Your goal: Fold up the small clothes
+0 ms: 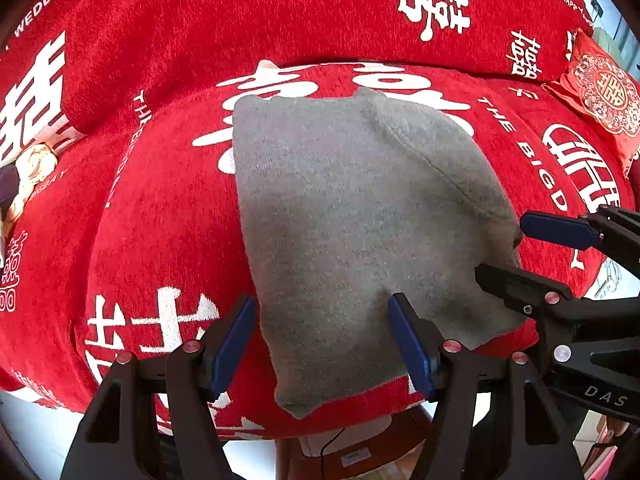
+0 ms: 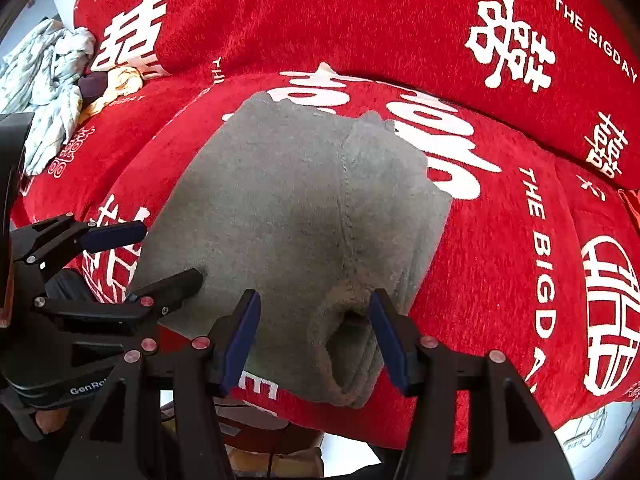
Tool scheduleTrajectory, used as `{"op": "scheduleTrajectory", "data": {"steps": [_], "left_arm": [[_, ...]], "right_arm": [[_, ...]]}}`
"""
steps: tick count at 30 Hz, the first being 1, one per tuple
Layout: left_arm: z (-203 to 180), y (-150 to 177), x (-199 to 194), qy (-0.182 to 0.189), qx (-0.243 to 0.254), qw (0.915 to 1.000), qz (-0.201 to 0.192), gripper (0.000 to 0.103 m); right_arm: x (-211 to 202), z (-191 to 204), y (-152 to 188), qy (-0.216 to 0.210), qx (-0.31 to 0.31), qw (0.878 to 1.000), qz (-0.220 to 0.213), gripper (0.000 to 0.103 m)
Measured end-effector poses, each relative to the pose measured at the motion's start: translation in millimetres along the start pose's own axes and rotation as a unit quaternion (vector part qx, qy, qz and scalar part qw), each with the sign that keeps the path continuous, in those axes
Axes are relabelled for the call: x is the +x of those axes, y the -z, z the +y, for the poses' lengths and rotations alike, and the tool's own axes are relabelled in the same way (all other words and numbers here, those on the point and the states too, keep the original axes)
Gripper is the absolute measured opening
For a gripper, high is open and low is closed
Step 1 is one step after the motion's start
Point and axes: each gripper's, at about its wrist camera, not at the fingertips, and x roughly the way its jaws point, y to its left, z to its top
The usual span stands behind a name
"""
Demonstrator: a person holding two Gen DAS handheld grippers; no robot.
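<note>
A small grey knitted garment [image 1: 352,216] lies folded on a red sofa seat [image 1: 160,216]; it also shows in the right wrist view [image 2: 296,208], with a ribbed cuff opening [image 2: 348,356] at its near edge. My left gripper [image 1: 322,344] is open, its blue pads [image 1: 234,346] astride the garment's near left edge, holding nothing. My right gripper [image 2: 314,340] is open over the near right part, around the cuff. In the left wrist view the right gripper [image 1: 516,248] shows open at the garment's right edge. In the right wrist view the left gripper [image 2: 160,252] shows open.
The red sofa cover with white lettering rises into a backrest [image 1: 280,12] behind. A decorated red cushion [image 1: 600,92] lies at the far right. A pile of light patterned clothes [image 2: 52,80] lies at the far left. The seat's front edge [image 1: 340,420] is just below the garment.
</note>
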Motion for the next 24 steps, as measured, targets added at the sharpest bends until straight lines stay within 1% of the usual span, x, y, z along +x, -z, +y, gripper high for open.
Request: {"op": "scheduleTrajectory", "data": {"steps": [3,7,12,17,21,24], "left_arm": [[0.2,1.5,1.6,-0.006,-0.006,1.0000,0.001,0.069],[0.0,3.9,3.0,-0.005,-0.006,1.0000,0.006,0.069],[0.3,6.1,1.7,-0.016,-0.017,0.9997,-0.006,0.069],[-2.4,6.8,0.9,-0.026,-0.012,0.9996,-0.007,0.069],[-1.0,6.8,1.6,-0.021,-0.018,0.9996,0.001,0.069],[3.6,6.3,5.2,-0.010,-0.029,0.9995,0.011,0.069]], "right_arm": [[0.8,0.0,1.0,0.001,-0.001,1.000,0.002,0.061],[1.0,0.5,0.9,0.002,-0.002,1.000,0.003,0.061],[1.5,1.1,0.9,0.004,-0.003,1.000,0.004,0.061],[1.8,2.1,1.6,0.005,-0.003,1.000,0.004,0.061],[2.2,2.1,1.5,0.006,-0.004,1.000,0.004,0.061],[2.4,2.4,1.6,0.006,-0.005,1.000,0.004,0.061]]}}
